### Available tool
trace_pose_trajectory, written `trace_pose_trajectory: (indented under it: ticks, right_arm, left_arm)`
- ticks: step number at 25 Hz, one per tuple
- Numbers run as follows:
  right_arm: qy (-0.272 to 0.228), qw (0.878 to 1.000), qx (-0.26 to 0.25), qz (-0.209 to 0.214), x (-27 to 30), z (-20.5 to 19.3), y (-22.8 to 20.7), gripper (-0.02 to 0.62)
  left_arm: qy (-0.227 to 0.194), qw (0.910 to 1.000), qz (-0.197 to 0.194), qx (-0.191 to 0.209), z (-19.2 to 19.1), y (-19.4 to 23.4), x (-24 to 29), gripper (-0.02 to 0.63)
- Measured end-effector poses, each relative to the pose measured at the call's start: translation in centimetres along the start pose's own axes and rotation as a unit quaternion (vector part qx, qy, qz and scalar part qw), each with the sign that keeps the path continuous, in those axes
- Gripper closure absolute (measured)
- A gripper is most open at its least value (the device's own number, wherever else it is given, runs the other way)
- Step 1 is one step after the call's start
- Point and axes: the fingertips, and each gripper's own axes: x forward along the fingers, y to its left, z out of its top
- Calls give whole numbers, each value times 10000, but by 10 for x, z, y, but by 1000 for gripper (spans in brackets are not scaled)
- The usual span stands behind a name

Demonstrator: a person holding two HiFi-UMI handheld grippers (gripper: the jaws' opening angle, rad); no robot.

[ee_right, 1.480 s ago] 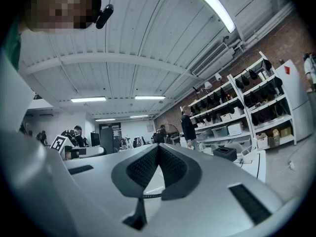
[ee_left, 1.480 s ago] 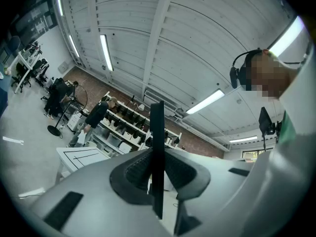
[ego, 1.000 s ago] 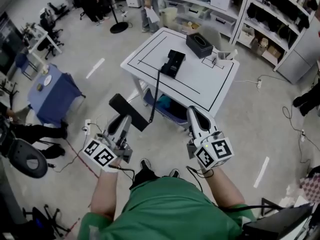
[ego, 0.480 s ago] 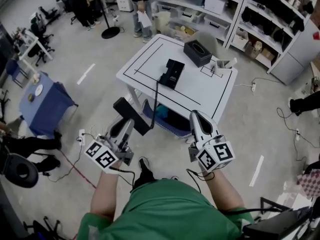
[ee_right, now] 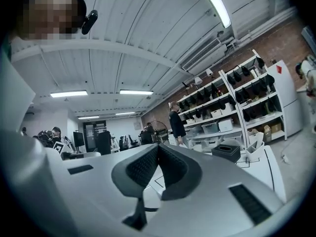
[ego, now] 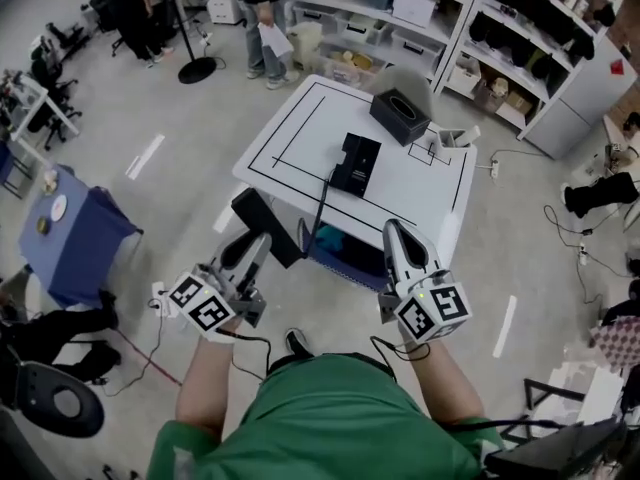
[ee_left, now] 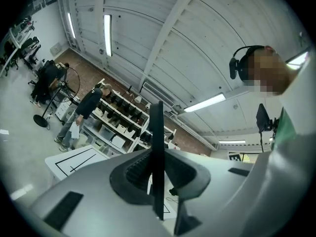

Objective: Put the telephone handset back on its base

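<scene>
The black telephone base (ego: 356,164) lies near the middle of the white table (ego: 410,183). Its cord (ego: 322,208) hangs over the table's near edge and runs to the black handset (ego: 268,228). My left gripper (ego: 255,243) is shut on the handset and holds it in the air short of the table. In the left gripper view the handset (ee_left: 157,127) stands edge-on as a thin black slab pinched in that gripper (ee_left: 157,152). My right gripper (ego: 393,228) hovers to the right, level with the left one. It (ee_right: 157,147) is shut with nothing between its tips.
A black box (ego: 399,116) and a white holder (ego: 452,138) sit at the table's far right. Shelving (ego: 520,38) lines the back wall, with a person (ego: 262,18) and a round stand base (ego: 197,70) near it. A blue-covered table (ego: 70,238) stands to the left.
The table and telephone base sit closer to both grippers than a second ago. The left gripper has carried the handset slightly forward. Both grippers stay shut.
</scene>
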Motion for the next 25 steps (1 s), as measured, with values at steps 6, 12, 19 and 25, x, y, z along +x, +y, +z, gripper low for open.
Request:
trace_pose_trajectory:
  ticks: [6,12,19,25]
  right_arm:
    - [71,9994,-78,-329,34,-11,14,572]
    - [231,9984,-85,-502,65,-26,0,572]
    - [259,9986,209,-401,114,-31,-35,572]
    - [174,9981,451,-380,145,-25,-80,572]
  left_arm:
    - [193,9992,-338,-74,19,52,3,525]
    - [304,9974,-631,-143,21,83,30,525]
    - [799,9934,-779,-261,5,107,76,525]
    - [1192,9896,-766,-234,-7,133,123,525]
